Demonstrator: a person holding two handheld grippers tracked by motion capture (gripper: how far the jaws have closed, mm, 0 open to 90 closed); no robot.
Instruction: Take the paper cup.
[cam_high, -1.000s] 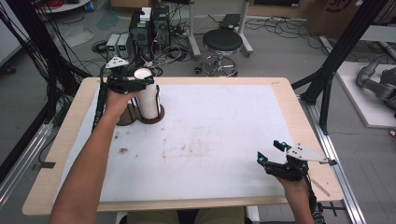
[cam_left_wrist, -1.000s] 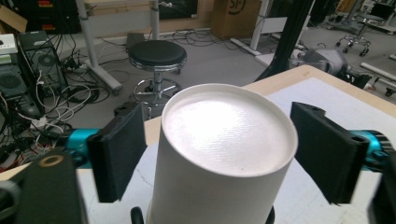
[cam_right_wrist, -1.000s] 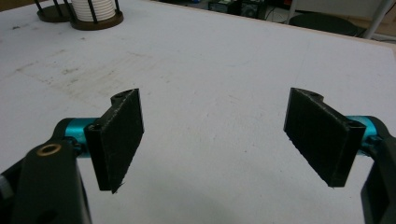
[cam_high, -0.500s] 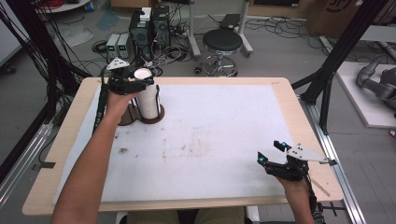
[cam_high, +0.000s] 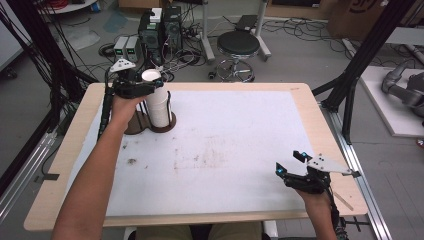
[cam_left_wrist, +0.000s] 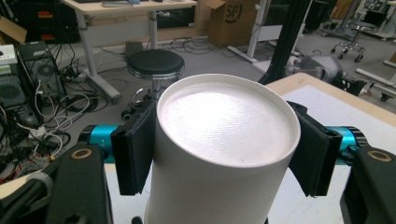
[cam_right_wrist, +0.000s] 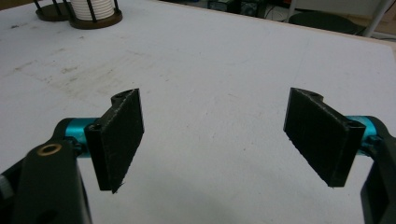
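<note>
Two pads (cam_left_wrist: 135, 154) clamp white cup (cam_left_wrist: 224, 140); cup base hidden.

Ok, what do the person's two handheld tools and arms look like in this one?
Both tools are black-bodied with flat black rectangular pads on teal-blue bars and brass-coloured rings at the joints. The left tool and right tool each carry a grey three-cornered plate on top. A black cable trails along each forearm. The forearms are bare, no sleeves in view.
</note>
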